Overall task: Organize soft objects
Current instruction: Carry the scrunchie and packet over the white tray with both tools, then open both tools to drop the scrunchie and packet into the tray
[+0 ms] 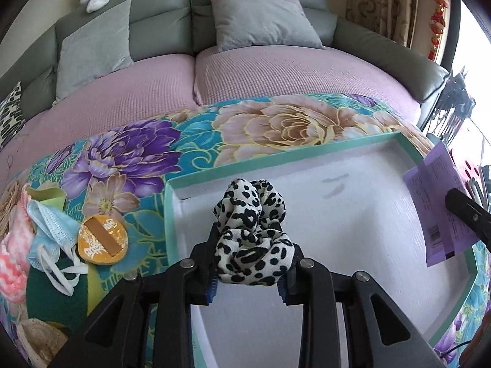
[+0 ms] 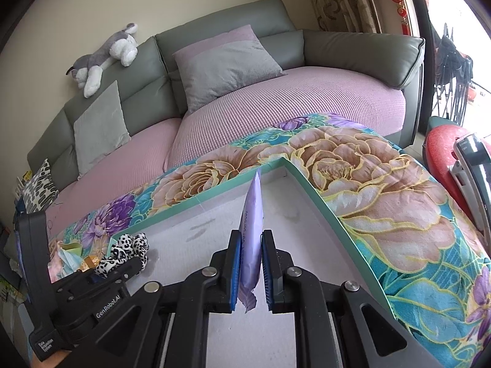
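Left claw [image 1: 250,271] clamped on a leopard-print scrunchie [image 1: 251,233]; blue pads press its near end, and the bunched fabric runs away from the claw, long axis roughly fore-and-aft, far end resting low over the white floor of the tray [image 1: 307,148]. From the right wrist view the scrunchie sits at the tray's left rim.

Right claw [image 2: 249,271] nearly together, gripping a lilac sachet [image 2: 253,214] on edge: thin side up, long axis pointing straight ahead toward the tray's far corner, crimped end toward the camera. In the left wrist view the sachet shows its flat printed face, over the tray's right side.

Tray: mint-green rim, shallow, white interior mostly bare between the two claws; faint grey smudges mid-floor. It lies on a floral blanket [image 1: 138,153] covering the surface.

Left of the tray on the blanket: blue face mask [image 1: 49,230], yellow round pad [image 1: 102,239], pink knitted piece [image 1: 13,245], small green cup [image 1: 49,196]. Sofa [image 2: 353,49] behind.
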The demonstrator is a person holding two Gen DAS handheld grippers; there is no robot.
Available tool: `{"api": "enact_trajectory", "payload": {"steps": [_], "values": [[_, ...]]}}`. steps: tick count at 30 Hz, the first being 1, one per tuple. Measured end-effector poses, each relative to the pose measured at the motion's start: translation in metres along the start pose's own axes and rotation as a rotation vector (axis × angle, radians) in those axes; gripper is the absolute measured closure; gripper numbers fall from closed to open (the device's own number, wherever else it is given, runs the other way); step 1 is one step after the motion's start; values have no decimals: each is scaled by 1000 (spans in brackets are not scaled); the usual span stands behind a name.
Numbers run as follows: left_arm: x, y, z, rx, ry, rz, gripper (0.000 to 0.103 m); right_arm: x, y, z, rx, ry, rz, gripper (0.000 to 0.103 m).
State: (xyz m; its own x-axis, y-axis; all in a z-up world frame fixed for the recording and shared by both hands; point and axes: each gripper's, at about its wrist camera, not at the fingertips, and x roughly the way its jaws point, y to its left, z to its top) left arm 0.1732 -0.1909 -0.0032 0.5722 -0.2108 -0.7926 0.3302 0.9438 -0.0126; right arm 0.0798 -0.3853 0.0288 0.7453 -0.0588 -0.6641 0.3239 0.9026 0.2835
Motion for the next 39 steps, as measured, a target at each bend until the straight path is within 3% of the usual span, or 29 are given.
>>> {"api": "enact_trajectory", "payload": {"steps": [4,6,8,13,16,19,21,24,30,32,39], "values": [[-2,-1,2,0,-3,-9,61,1,1,0,-7,8,-13,86],[-4,-2,3,3,-14,-5,46,2,2,0,-14,12,-22,86],[-7,-2,4,6,-24,3,39,2,2,0,-20,19,-31,86],[-15,-1,7,-3,-49,-8,37,2,4,0,-40,34,-55,86],[-20,-2,8,0,-62,-5,30,1,3,0,-42,45,-68,81],[-26,-1,9,-1,-78,1,20,-2,2,0,-45,52,-84,64],[-30,2,10,-12,-85,-3,19,-5,1,1,-43,53,-95,38],[-34,6,11,-25,-94,6,5,-6,0,2,-49,61,-116,33],[-41,16,10,-51,-114,65,5,-7,1,1,-62,76,-150,6],[-43,19,9,-57,-121,82,5,-9,2,1,-70,72,-161,0],[-49,28,5,-69,-128,121,5,-14,2,2,-75,63,-181,0]]}}
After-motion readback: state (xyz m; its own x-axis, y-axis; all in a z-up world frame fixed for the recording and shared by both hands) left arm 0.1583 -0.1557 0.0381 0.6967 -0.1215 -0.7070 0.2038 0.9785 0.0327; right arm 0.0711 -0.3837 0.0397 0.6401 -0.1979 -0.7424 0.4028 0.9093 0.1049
